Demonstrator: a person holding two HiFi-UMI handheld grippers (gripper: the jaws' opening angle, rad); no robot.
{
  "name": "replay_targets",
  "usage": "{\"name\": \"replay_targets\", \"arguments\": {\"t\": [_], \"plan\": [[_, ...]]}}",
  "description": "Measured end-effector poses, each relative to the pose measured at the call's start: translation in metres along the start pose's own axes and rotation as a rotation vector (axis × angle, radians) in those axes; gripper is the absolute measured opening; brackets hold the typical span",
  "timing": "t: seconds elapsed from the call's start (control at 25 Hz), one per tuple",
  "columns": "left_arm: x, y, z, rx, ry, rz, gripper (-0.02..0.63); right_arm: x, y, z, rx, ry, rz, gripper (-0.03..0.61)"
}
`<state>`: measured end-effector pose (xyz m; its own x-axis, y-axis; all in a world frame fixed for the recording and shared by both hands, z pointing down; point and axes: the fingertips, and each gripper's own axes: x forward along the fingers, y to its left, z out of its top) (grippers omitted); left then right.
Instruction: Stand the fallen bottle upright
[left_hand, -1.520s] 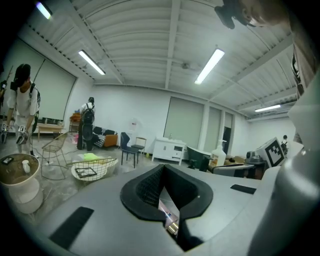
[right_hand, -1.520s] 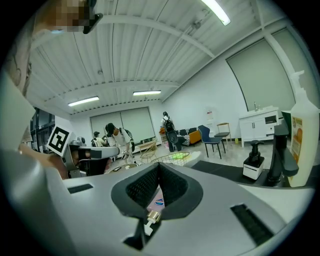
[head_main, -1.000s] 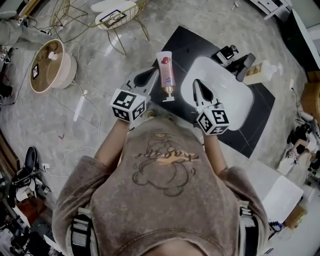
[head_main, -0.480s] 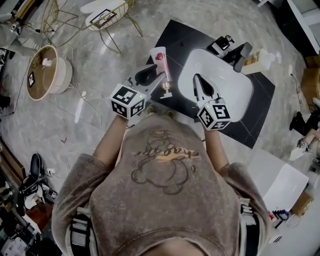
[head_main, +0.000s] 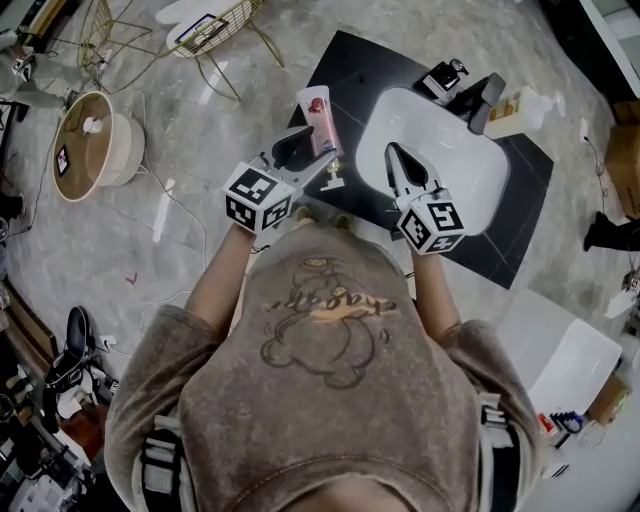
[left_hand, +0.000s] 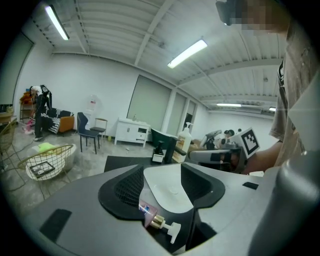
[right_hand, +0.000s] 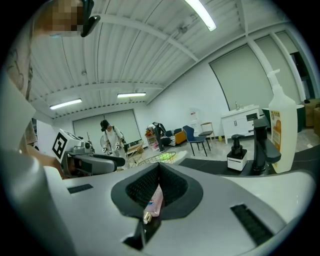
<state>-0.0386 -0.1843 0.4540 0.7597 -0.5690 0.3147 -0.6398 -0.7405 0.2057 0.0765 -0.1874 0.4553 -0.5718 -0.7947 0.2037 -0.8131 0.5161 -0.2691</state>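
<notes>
The pink pump bottle (head_main: 319, 115) lies on its side on the black counter (head_main: 365, 75), left of the sink, with its white pump head (head_main: 333, 181) toward me. My left gripper (head_main: 305, 152) is at the bottle's lower half and its jaws are opening. In the left gripper view the bottle's neck (left_hand: 151, 213) shows low in the gap of the left gripper (left_hand: 162, 172), and the pads are not pressing on it. My right gripper (head_main: 392, 152) hovers over the sink, apart from the bottle. The right gripper (right_hand: 159, 167) has its tips together, and the bottle (right_hand: 155, 201) shows beyond them.
A white sink (head_main: 480, 195) is set in the counter. Behind it stand a black faucet (head_main: 485, 98), a cream soap dispenser (head_main: 520, 108) and a small dark dispenser (head_main: 445, 78). On the floor to the left are a wire basket (head_main: 215, 30), a round tub (head_main: 95, 145) and cables.
The left gripper's jaws have spread from shut to wide open, and it has dropped closer alongside the bottle. The bottle still lies flat. The right gripper has stayed put.
</notes>
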Motion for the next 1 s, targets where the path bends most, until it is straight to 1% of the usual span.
{"name": "replay_targets", "arguments": {"t": [0.12, 0.36, 0.64, 0.8, 0.88, 1.0], "plan": [[0.006, -0.001, -0.018, 0.015, 0.049, -0.017, 0.224, 0.000, -0.001, -0.002, 0.000, 0.000, -0.005, -0.003], [0.016, -0.007, -0.056, 0.020, 0.136, -0.053, 0.224, -0.004, -0.004, -0.004, 0.004, 0.003, -0.023, -0.003], [0.028, -0.025, -0.108, 0.089, 0.284, -0.123, 0.224, -0.010, -0.008, -0.011, 0.016, 0.014, -0.047, -0.003], [0.030, -0.029, -0.135, 0.124, 0.365, -0.134, 0.224, -0.015, -0.010, -0.015, 0.023, 0.024, -0.066, -0.003], [0.032, -0.031, -0.147, 0.126, 0.392, -0.138, 0.222, -0.018, -0.012, -0.017, 0.028, 0.027, -0.075, -0.003], [0.035, -0.031, -0.166, 0.149, 0.431, -0.145, 0.222, -0.021, -0.014, -0.020, 0.032, 0.029, -0.087, -0.003]]}}
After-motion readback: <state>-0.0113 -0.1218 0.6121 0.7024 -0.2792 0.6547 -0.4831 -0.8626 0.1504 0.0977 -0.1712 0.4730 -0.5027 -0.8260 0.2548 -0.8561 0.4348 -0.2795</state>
